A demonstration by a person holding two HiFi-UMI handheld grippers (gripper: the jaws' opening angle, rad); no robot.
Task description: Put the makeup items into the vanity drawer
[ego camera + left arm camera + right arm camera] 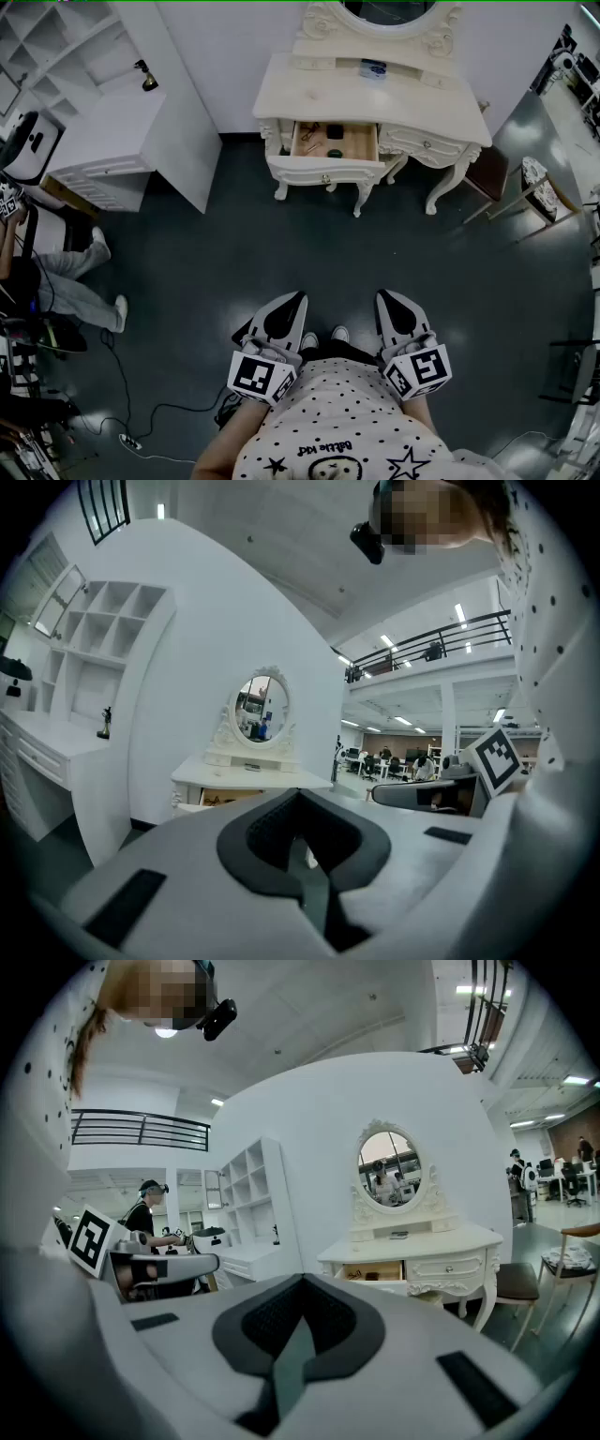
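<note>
We hold left gripper [292,305] and right gripper [386,302] closed, empty (well apart from the vanity [412,108]); its open drawer [361,142] contains small items [311,134], possibly makeup.

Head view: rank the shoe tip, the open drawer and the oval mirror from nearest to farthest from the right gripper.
1. Shoe tip, on the floor just left of the right gripper.
2. Open drawer, well ahead, in the left half of the vanity.
3. Oval mirror, beyond the vanity top, at the wall.
</note>
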